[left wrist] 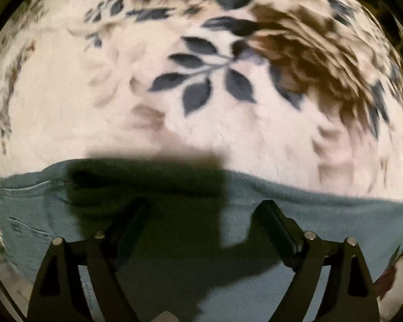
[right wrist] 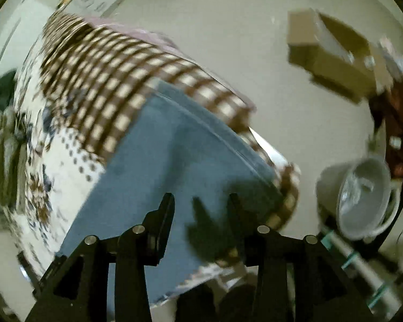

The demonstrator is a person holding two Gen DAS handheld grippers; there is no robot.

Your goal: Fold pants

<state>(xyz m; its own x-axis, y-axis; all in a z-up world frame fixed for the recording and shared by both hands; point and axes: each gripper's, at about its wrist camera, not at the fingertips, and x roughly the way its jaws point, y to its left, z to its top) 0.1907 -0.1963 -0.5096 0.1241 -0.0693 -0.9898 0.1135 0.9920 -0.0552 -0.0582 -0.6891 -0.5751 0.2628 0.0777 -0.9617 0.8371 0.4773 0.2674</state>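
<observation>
One pair of blue pants (right wrist: 164, 161) (on a leaf-print blanket (left wrist: 228, 134)); both grippers, left gripper (left wrist: 201, 214) and right gripper (right wrist: 200, 206), gape apart.

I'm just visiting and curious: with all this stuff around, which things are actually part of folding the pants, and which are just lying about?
Part of the job:
- blue pants
- left gripper, fingers open above the pants
- right gripper, fingers open
- patterned blanket the pants lie on

Just lying about:
- cardboard box
- white bucket
</observation>
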